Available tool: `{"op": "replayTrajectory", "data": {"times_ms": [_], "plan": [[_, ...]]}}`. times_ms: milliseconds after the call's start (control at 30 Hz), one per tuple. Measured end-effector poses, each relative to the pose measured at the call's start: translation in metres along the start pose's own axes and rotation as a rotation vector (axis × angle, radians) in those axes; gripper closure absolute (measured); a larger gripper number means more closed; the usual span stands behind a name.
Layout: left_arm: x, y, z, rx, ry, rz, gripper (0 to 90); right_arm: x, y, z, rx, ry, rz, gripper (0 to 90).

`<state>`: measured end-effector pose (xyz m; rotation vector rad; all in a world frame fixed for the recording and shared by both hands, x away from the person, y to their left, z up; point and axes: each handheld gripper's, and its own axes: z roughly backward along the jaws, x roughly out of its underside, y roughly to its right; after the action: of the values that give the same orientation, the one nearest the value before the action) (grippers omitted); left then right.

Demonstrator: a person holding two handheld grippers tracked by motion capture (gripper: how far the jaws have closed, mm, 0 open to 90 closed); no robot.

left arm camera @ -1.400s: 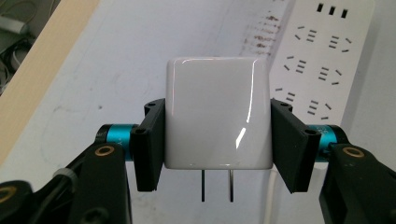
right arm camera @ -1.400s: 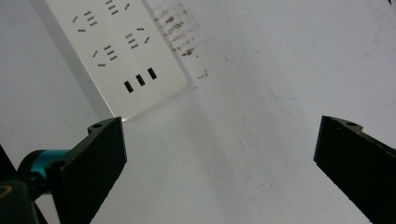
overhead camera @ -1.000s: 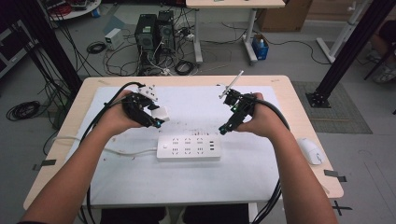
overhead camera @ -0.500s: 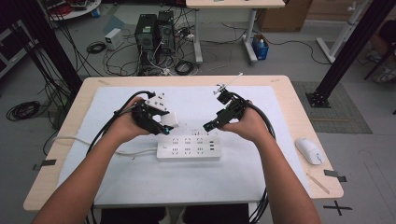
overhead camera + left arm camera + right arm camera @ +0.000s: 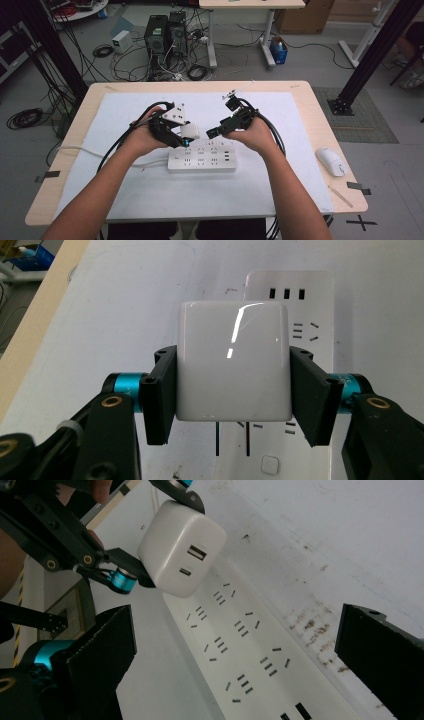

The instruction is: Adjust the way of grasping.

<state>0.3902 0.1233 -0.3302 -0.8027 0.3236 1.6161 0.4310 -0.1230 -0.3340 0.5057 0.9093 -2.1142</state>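
High view: left gripper point(image 5: 186, 136) clamps the white charger point(image 5: 190, 131) just above the power strip point(image 5: 202, 158), whose long axis runs along the table's point(image 5: 310, 100) near edge — mid-table.

Left gripper view: sockets lie straight ahead, beneath the charger point(image 5: 234, 360).

Right gripper view: right gripper point(image 5: 235, 655) spread wide, empty — bare mat beyond.

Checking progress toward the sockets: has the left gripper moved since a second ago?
Yes. The left gripper, shut on the white charger, came down-right toward the power strip.
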Motion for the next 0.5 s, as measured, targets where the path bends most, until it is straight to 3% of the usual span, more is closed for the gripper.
{"op": "replayTrajectory", "data": {"times_ms": [67,500], "plan": [[-0.001,0.001,-0.001,0.002,-0.002,-0.004,42.5,-0.001,0.0,-0.002,-0.03,0.015,-0.009,2.5],[-0.007,0.009,-0.007,-0.021,-0.005,-0.048,42.5,-0.002,0.004,-0.02,-0.109,0.051,-0.062,2.5]]}}
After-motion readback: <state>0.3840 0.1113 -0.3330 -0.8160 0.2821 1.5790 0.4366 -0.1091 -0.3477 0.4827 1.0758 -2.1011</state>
